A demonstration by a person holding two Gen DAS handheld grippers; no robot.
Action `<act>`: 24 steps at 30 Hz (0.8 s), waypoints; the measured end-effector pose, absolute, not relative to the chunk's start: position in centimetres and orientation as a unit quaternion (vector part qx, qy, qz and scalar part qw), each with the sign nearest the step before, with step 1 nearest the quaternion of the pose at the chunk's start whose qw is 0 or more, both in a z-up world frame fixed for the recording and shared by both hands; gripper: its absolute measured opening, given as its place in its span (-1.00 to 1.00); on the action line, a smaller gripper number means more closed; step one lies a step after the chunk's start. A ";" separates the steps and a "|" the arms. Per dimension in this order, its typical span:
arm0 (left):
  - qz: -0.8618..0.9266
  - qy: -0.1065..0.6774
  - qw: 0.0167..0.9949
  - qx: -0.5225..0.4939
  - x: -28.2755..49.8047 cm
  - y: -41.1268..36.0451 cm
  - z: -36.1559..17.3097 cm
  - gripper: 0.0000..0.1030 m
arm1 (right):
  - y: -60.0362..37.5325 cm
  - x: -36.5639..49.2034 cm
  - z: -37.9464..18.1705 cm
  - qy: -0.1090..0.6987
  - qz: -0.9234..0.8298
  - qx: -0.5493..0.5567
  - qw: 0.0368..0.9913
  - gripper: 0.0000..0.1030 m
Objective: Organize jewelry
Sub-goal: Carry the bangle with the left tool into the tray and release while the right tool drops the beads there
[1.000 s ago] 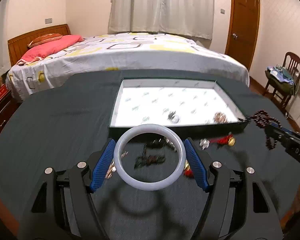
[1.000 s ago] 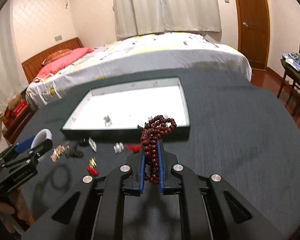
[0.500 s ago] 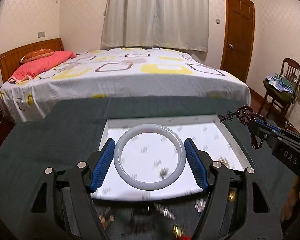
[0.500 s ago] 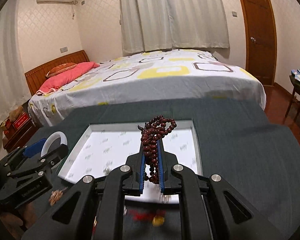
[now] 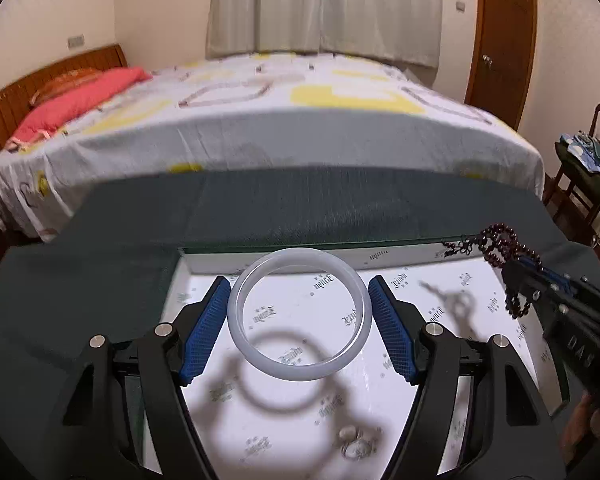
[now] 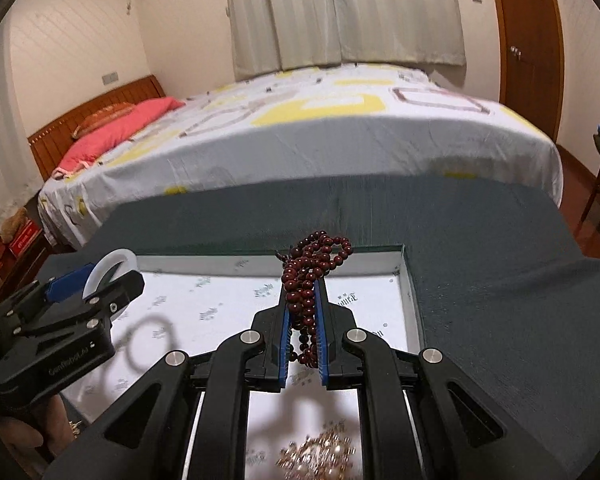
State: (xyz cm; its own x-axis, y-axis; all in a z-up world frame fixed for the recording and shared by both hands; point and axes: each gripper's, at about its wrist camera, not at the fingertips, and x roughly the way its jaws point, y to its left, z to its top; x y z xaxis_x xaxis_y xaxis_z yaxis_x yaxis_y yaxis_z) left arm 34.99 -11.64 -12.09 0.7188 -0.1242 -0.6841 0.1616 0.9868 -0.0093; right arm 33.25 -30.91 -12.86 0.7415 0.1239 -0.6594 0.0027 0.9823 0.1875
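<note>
My left gripper [image 5: 299,308] is shut on a pale white bangle [image 5: 299,371], its blue pads pressing both sides, held in the air over the white-lined tray [image 5: 384,258]. My right gripper [image 6: 304,312] is shut on a dark red bead bracelet [image 6: 306,276] that bunches above the pads and hangs below them, over the tray's right half [image 6: 410,300]. In the right wrist view the left gripper [image 6: 100,284] and bangle [image 6: 112,264] sit at the left. The left wrist view shows the right gripper [image 5: 540,280] with the beads [image 5: 500,242] at the right. Small silver pieces [image 5: 354,442] and a gold piece [image 6: 324,452] lie in the tray.
The tray lies on a dark green cloth-covered table [image 6: 500,280]. Behind the table stands a bed [image 5: 292,120] with a pink pillow. A wooden door [image 5: 500,32] and a chair [image 5: 588,160] stand at the right. A hand [image 6: 32,432] holds the left gripper.
Both grippers have moved forward from over the loose jewelry on the cloth to over the tray, still holding the bangle and the beads. The loose pieces on the cloth have dropped out of view.
</note>
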 end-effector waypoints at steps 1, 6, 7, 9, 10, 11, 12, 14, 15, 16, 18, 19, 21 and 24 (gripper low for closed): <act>-0.079 0.375 0.923 0.026 35.5 -11.9 -12.5 0.35 | -30.9 33.6 -13.1 0.364 0.032 0.090 0.927 -0.78; -0.092 0.401 0.910 0.053 37.1 -13.7 -13.8 0.35 | -31.0 35.6 -14.4 0.399 0.031 0.094 0.912 -0.78; -0.092 0.405 0.908 0.059 37.3 -14.1 -14.2 0.35 | -31.0 35.9 -14.6 0.407 0.031 0.092 0.908 -0.78; -0.094 0.415 0.903 0.064 37.7 -14.6 -14.6 0.35 | -30.9 36.2 -14.8 0.414 0.030 0.091 0.905 -0.78; -0.095 0.422 0.899 0.064 38.0 -14.8 -14.9 0.35 | -31.0 36.3 -14.9 0.416 0.028 0.089 0.905 -0.78; -0.096 0.428 0.897 0.062 38.2 -14.9 -15.1 0.35 | -31.0 36.4 -15.0 0.420 0.027 0.086 0.903 -0.78; -0.097 0.433 0.894 0.061 38.3 -15.0 -15.4 0.35 | -31.0 36.5 -15.1 0.422 0.028 0.087 0.902 -0.78; -0.095 0.446 0.888 0.064 38.7 -15.3 -15.8 0.35 | -31.2 36.5 -15.2 0.426 0.027 0.088 0.900 -0.78; -0.097 0.452 0.885 0.062 38.9 -15.3 -16.0 0.35 | -31.3 36.6 -15.3 0.429 0.026 0.087 0.899 -0.77; -0.099 0.458 0.882 0.058 39.0 -15.3 -16.1 0.35 | -31.4 36.9 -15.4 0.432 0.026 0.086 0.897 -0.77; -0.098 0.463 0.879 0.060 39.2 -15.4 -16.3 0.36 | -31.3 37.2 -15.6 0.440 0.028 0.084 0.894 -0.75; -0.098 0.464 0.878 0.061 39.2 -15.4 -16.3 0.38 | -31.3 37.3 -15.7 0.444 0.029 0.083 0.892 -0.75; -0.097 0.459 0.881 0.064 39.2 -15.5 -16.1 0.55 | -31.3 37.5 -15.8 0.449 0.028 0.082 0.889 -0.46; -0.090 0.449 0.887 0.066 39.1 -15.4 -15.6 0.56 | -31.6 37.0 -15.2 0.435 0.019 0.081 0.897 -0.18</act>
State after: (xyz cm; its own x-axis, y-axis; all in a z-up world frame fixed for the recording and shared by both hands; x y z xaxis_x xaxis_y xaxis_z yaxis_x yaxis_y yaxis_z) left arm 39.10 -15.36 -15.61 0.5806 -0.1012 -0.8079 0.2189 0.9751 0.0351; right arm 37.04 -31.60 -15.20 0.6214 0.1045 -0.7765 0.0357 0.9863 0.1613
